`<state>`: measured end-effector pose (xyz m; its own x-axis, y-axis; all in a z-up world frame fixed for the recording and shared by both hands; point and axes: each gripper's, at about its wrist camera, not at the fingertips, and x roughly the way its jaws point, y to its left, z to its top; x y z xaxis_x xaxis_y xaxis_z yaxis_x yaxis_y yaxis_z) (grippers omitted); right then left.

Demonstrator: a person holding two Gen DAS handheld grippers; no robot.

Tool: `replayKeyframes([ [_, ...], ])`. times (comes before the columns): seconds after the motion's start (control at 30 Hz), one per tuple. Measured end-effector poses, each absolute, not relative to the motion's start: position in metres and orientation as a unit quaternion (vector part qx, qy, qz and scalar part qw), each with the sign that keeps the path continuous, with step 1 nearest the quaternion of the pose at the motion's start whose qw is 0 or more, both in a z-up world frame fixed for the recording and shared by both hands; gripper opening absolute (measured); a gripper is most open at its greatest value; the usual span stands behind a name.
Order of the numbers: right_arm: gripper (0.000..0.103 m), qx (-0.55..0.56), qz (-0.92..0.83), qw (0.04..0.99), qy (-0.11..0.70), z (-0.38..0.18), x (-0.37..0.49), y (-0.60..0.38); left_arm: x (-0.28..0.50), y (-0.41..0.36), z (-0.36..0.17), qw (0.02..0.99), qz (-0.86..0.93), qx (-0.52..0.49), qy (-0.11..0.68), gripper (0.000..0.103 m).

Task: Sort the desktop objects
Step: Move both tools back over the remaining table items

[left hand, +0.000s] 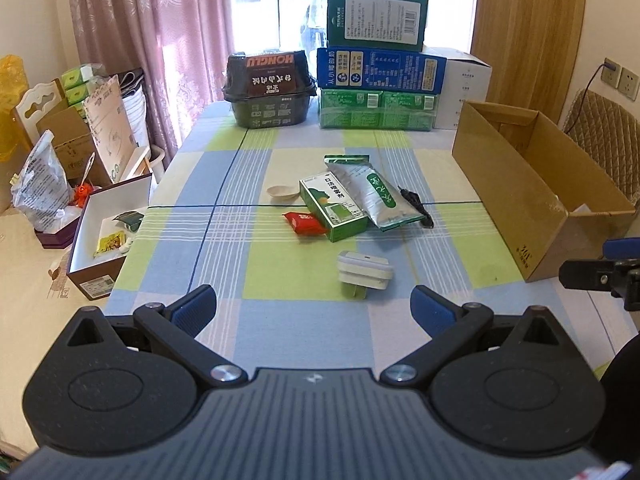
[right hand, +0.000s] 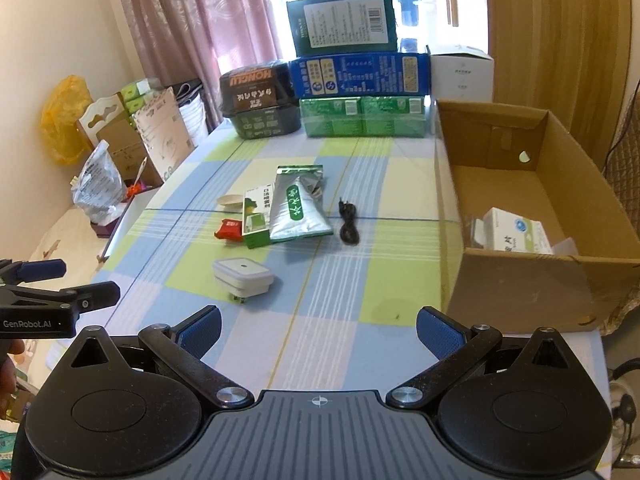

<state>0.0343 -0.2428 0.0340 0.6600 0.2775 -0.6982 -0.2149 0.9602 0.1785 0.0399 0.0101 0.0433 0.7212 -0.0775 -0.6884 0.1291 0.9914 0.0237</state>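
Observation:
Loose objects lie mid-table: a white plug adapter (left hand: 365,272) (right hand: 242,275), a green medicine box (left hand: 333,207) (right hand: 256,218), a silver foil pouch (left hand: 376,192) (right hand: 298,208), a red snack packet (left hand: 304,222) (right hand: 229,229), a small beige spoon (left hand: 283,192) (right hand: 230,201) and a black cable (left hand: 416,206) (right hand: 348,222). A brown cardboard box (left hand: 532,184) (right hand: 516,184) stands open at the right, with a white medicine box (right hand: 518,232) inside. My left gripper (left hand: 314,308) is open, just short of the adapter. My right gripper (right hand: 318,330) is open over the near table edge, holding nothing.
Stacked green and blue cartons (left hand: 380,76) (right hand: 360,80) and a dark food container (left hand: 269,88) (right hand: 260,100) line the far edge. Left of the table sit an open white-lined box (left hand: 108,232), bags and cardboard. The other gripper shows at each view's side (left hand: 604,274) (right hand: 48,296).

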Motion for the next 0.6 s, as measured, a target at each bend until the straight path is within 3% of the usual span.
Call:
replayKeyframes([
  [0.6, 0.099, 0.038, 0.141, 0.9, 0.411, -0.019, 0.103, -0.235, 0.118, -0.011, -0.028, 0.894, -0.179, 0.107, 0.397, 0.101],
])
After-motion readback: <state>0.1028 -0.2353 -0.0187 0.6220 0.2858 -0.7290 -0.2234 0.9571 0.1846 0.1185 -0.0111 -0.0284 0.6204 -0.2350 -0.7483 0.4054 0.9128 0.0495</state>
